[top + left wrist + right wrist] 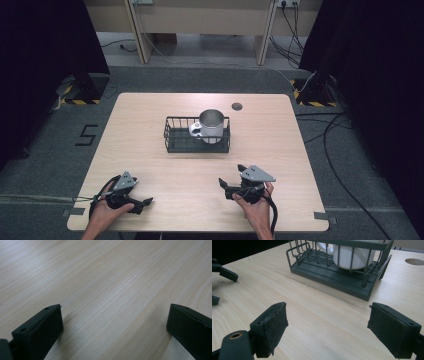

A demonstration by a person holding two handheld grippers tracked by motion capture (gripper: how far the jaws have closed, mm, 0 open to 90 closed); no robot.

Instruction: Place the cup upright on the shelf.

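Note:
A shiny metal mug (212,125) with a white handle stands upright in the right part of a dark wire basket (172,142) at the middle of the wooden table (145,115). My left gripper (143,204) rests near the front left edge, held in a hand, jaws wide apart over bare wood (113,322). The right gripper (231,181) is at the front right, pointing toward the basket. Its jaws stand apart with nothing between them (328,325). In the right gripper view the basket (332,277) and mug (352,257) lie ahead, and the left gripper (224,288) shows at the far left.
A round grey cable hole (237,106) sits in the table behind the basket, also seen as the hole (415,261). Bare wood runs between the grippers and the basket. Black curtains, cables and stands line the floor on both sides.

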